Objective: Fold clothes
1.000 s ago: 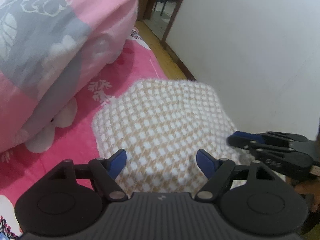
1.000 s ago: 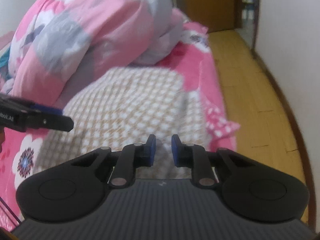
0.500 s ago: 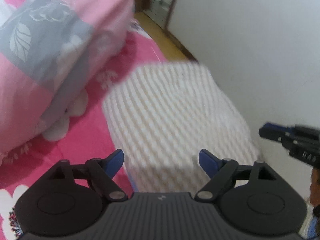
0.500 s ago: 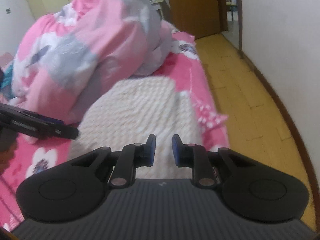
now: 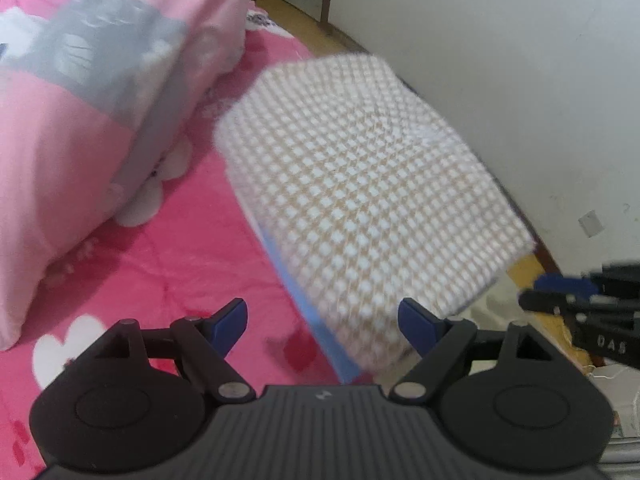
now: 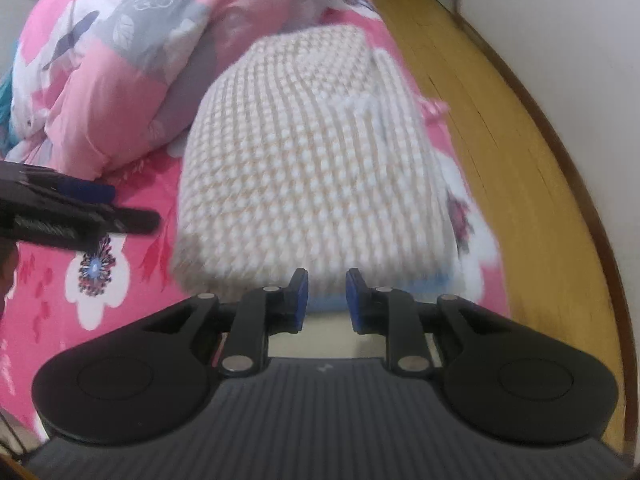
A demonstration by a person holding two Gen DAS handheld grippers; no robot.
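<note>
Status: the checked knit garment lies on the bed as a compact, roughly rectangular block near the bed's edge on the floor side, just beside the bunched pink-and-grey duvet. Edges look squared, no sleeve or loose flap sticks out in either view. A light blue layer shows along its near lower edge; cannot tell if that's a lining or a 2nd item underneath. A paler ridged patch sits on top toward the far side in the right wrist view, likely a tucked part, blurred.

Left gripper: jaws spread wide, nothing between them, hovering off the garment's near corner. Right gripper: jaws nearly together with a narrow gap, nothing held, just short of the near edge of the garment. Neither touches the cloth as far as I can see.

Judgement: the garment sits in a folded state, which is what the task wants for this piece. Fits either a finished fold or 1 more halving to come; the frames don't settle it. No other loose clothes in view. Both frames motion-blurred.
</note>
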